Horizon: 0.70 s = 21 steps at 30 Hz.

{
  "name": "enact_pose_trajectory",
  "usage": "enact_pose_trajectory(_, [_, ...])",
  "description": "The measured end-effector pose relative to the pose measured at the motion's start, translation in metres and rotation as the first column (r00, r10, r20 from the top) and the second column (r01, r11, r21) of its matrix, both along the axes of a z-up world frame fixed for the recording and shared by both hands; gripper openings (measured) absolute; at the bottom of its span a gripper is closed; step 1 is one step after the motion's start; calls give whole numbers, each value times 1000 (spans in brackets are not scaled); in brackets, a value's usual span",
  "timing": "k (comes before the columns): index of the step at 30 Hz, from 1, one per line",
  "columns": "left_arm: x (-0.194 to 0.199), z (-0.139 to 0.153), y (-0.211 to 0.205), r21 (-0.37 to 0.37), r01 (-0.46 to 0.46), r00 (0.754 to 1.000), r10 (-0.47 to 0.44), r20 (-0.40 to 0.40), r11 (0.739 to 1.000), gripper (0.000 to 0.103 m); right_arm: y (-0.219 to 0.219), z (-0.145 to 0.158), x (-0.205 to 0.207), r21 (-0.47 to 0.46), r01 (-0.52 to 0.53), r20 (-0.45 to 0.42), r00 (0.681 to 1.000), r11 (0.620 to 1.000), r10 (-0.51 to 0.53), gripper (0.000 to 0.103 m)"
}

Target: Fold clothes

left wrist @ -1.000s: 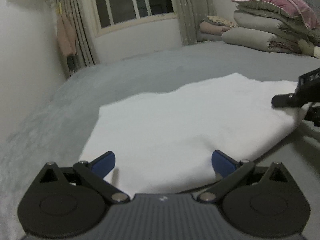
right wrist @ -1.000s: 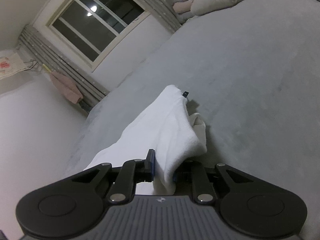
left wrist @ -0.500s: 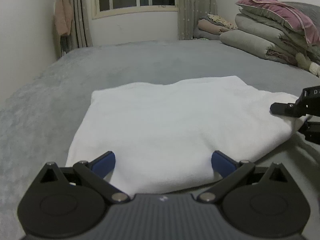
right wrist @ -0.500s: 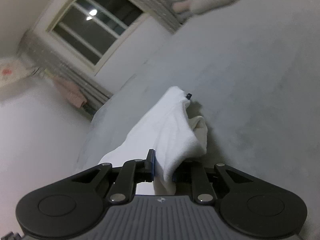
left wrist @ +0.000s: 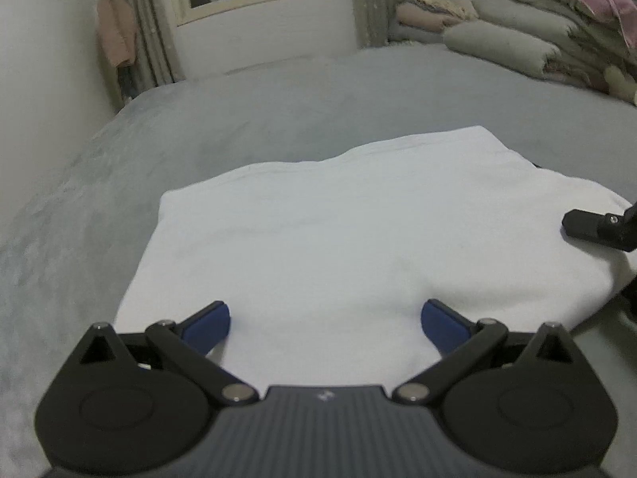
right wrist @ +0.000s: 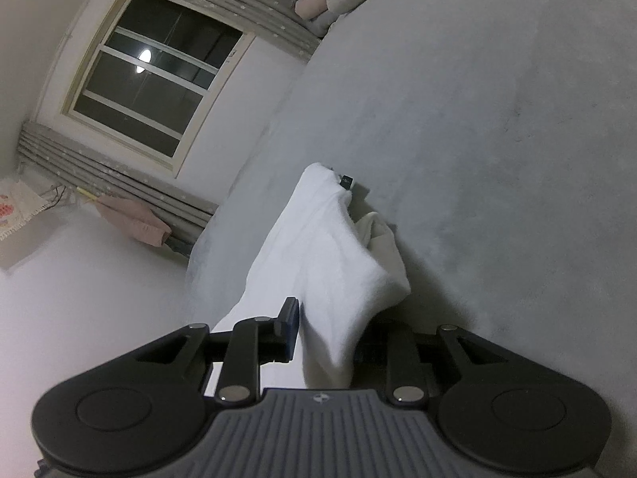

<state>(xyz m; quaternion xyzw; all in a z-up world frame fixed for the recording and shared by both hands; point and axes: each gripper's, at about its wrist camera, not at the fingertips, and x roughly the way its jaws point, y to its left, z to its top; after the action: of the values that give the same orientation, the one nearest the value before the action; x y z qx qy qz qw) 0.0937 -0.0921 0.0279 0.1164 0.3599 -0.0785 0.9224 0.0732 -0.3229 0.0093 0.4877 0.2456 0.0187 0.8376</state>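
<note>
While my right gripper (right wrist: 318,334) eases its jaws open around the white garment (left wrist: 358,247), this fold is ending.
Left gripper (left wrist: 324,320) wide, empty, over the garment's near edge on the bed (left wrist: 278,111); next I regrip.

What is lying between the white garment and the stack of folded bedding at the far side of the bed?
In the left wrist view, only bare grey bed cover lies between the white garment and the stack of folded bedding.

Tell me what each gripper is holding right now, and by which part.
The left gripper holds nothing; its jaws stand wide open over the white garment. The right gripper has the garment's bunched side edge between its jaws, which have just been opening; whether they grip cannot be told.
</note>
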Motion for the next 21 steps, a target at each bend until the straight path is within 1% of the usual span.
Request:
enact_pose_trajectory(6, [33,10,-5,48,-3,999,5,-39,999,103,1,4,1,-19,2,-2,1000,1000,-2,25])
enact_pose_trajectory(8, [49,6,-8,89,8,999,-3,-54,996,103,0,4,1,-13,2,-3,1000,1000,-2,25])
enact_pose_trajectory(9, [57,4,-9,95,11,998,-4,-65,995,103,0,5,1,-10,3,-3,1000,1000,-3,25])
enact_pose_trajectory(12, [82,3,-10,76,2,994,6,-107,997,103,-1,5,1,-4,3,-4,1000,1000,-3,25])
enact_pose_trajectory(14, [96,3,-15,88,13,994,-2,-113,996,103,-1,6,1,-3,3,-5,1000,1000,-3,25])
enact_pose_trajectory(16, [114,1,-20,117,16,993,-2,-115,993,103,0,7,1,-4,3,-5,1000,1000,-3,25])
enact_pose_trajectory(18, [130,2,-23,103,8,992,5,-128,995,103,0,7,1,-2,3,-5,1000,1000,-3,25])
enact_pose_trajectory(21, [152,2,-24,99,-22,992,34,-124,995,103,0,7,0,2,3,-5,1000,1000,-3,25])
